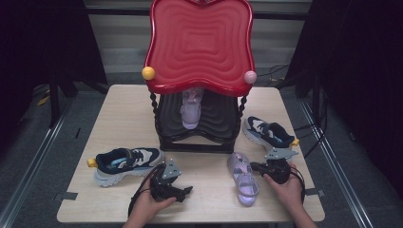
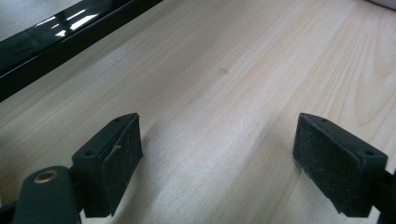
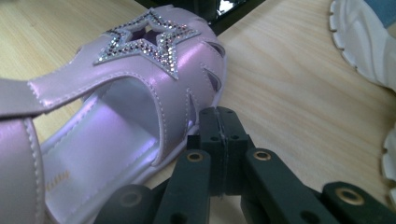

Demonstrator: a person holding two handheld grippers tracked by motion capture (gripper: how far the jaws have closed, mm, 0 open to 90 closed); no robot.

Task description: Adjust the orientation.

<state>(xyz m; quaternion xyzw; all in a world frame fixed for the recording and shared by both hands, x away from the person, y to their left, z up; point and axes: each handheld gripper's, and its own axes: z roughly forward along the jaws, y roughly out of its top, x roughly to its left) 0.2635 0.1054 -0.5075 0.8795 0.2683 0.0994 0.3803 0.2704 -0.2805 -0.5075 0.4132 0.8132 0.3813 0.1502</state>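
The right claw was fully closed with nothing between its jaws, its tip just beside the edge of the lilac sandal, which lay flat on the tabletop in front of the black rack. The left claw stood wide open and empty over bare tabletop.

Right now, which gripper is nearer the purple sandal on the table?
Right. The right gripper sits shut against the purple sandal's side; the left gripper rests open on bare table, well off toward the other side.
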